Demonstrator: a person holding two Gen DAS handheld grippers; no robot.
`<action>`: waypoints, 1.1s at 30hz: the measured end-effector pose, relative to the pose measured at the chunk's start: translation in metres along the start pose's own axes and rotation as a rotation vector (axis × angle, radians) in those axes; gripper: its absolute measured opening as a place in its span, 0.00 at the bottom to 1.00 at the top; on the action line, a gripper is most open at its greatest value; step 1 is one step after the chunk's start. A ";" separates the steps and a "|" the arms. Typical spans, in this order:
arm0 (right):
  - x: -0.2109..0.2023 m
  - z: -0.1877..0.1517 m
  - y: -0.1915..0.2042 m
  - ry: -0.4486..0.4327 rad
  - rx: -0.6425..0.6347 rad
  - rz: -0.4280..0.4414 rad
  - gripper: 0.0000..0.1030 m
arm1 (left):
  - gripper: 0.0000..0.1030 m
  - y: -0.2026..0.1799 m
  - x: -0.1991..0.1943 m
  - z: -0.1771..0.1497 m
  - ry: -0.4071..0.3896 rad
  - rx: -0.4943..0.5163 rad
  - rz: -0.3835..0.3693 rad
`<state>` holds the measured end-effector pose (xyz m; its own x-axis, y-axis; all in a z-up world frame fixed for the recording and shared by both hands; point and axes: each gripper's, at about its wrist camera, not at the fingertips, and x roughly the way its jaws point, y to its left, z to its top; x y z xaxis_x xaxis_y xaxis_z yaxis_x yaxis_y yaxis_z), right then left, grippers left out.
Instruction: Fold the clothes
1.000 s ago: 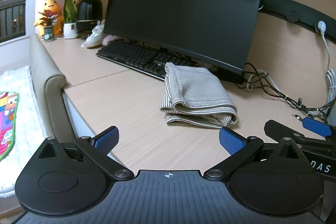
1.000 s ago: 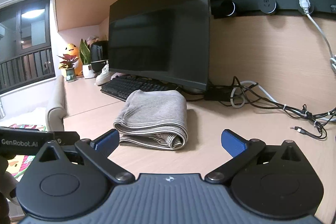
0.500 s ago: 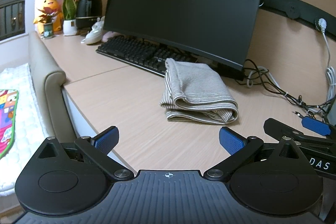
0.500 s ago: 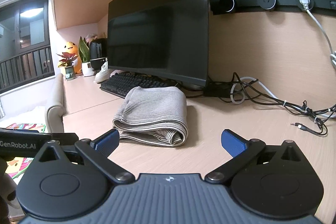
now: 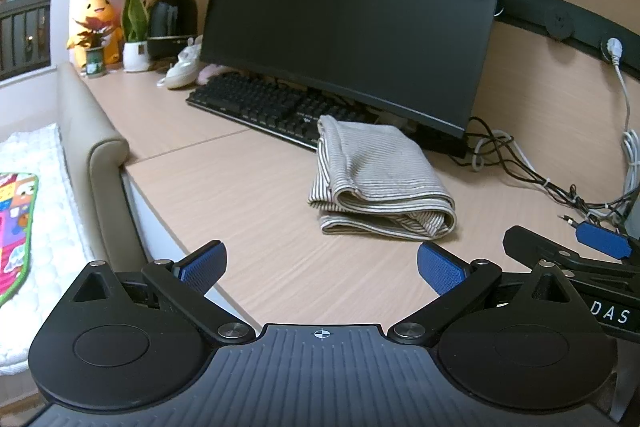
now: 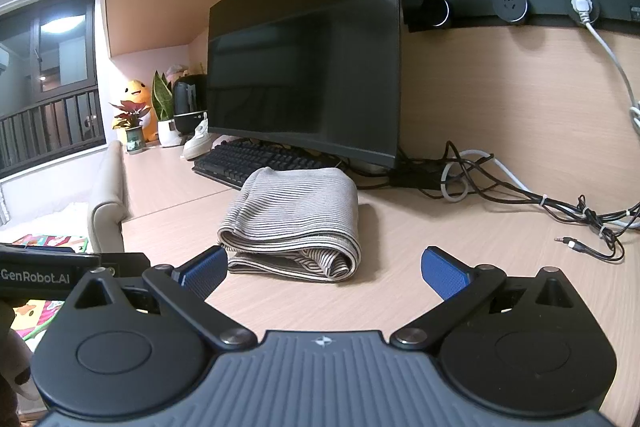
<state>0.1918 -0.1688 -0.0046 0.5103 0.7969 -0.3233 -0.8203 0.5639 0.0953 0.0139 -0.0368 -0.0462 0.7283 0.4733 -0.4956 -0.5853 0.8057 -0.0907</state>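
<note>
Blue-padded left gripper (image 5: 320, 263) nearest, jaws spread wide, nothing between, hovering over desk (image 5: 248, 195). Right gripper (image 6: 325, 269) likewise gaping and empty, its left pad just short of the cloth's near edge. Striped cloth (image 5: 376, 183), folded into a thick bundle, flat on desk at 12 o'clock of both. Behind it keyboard (image 5: 272, 107), then monitor (image 5: 352, 15). Cables (image 6: 532, 195) at 2 o'clock.

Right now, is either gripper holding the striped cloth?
No. The folded striped cloth lies free on the desk, while the right gripper and left gripper are open and empty.
</note>
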 end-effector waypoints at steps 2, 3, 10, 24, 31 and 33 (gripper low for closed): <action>0.000 0.000 0.000 -0.002 0.002 0.000 1.00 | 1.00 -0.003 0.000 -0.001 0.003 0.019 0.013; 0.000 0.000 0.000 -0.004 0.003 0.000 1.00 | 1.00 -0.004 0.000 -0.001 0.001 0.026 0.020; 0.000 0.000 -0.001 0.002 0.002 -0.004 1.00 | 1.00 -0.003 -0.001 0.000 -0.006 0.024 0.020; 0.000 -0.001 0.000 0.012 0.004 -0.003 1.00 | 1.00 -0.001 -0.001 -0.002 0.005 0.016 0.019; 0.001 -0.001 -0.001 0.016 0.003 -0.001 1.00 | 1.00 0.000 0.000 -0.002 0.005 0.017 0.017; 0.002 -0.001 -0.001 0.017 0.002 -0.001 1.00 | 1.00 0.000 0.000 -0.002 0.006 0.017 0.017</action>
<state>0.1928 -0.1682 -0.0062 0.5069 0.7923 -0.3395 -0.8190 0.5655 0.0970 0.0134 -0.0376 -0.0476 0.7160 0.4851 -0.5020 -0.5915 0.8035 -0.0672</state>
